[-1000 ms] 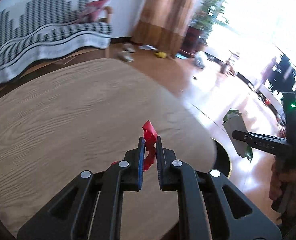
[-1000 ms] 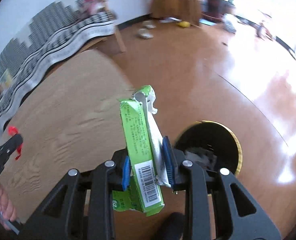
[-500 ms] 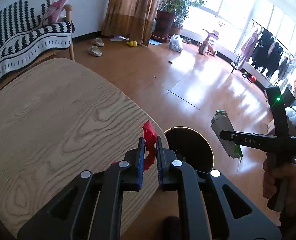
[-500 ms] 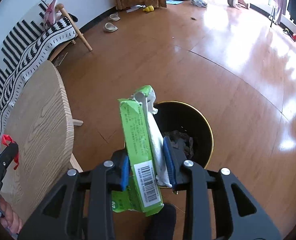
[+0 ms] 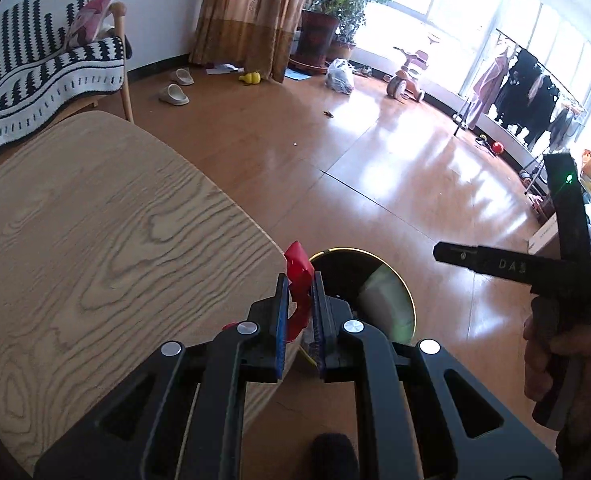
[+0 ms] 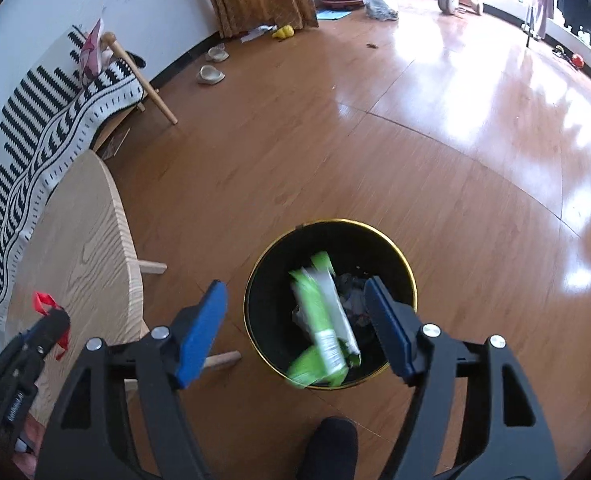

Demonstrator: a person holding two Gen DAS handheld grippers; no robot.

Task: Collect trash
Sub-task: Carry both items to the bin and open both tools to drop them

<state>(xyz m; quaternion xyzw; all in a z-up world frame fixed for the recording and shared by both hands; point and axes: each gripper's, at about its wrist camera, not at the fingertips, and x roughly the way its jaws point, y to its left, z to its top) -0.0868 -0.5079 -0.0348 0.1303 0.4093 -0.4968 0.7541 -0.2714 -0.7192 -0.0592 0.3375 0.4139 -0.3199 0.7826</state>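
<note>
At lower centre, the black bin (image 6: 391, 256) is seen on the wood floor (image 6: 435, 128); the green wrapper (image 6: 327, 332), earlier clamped, is released over it by the opening right gripper (image 6: 295, 328). At left, beside the wooden table (image 5: 95, 240), the red scrap (image 5: 299, 292) stays pinched in the left gripper (image 5: 298, 300).

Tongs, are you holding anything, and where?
The left tongs pinch a red wrapper near its lower part. The right tongs are opening; the green packet drops free.
</note>
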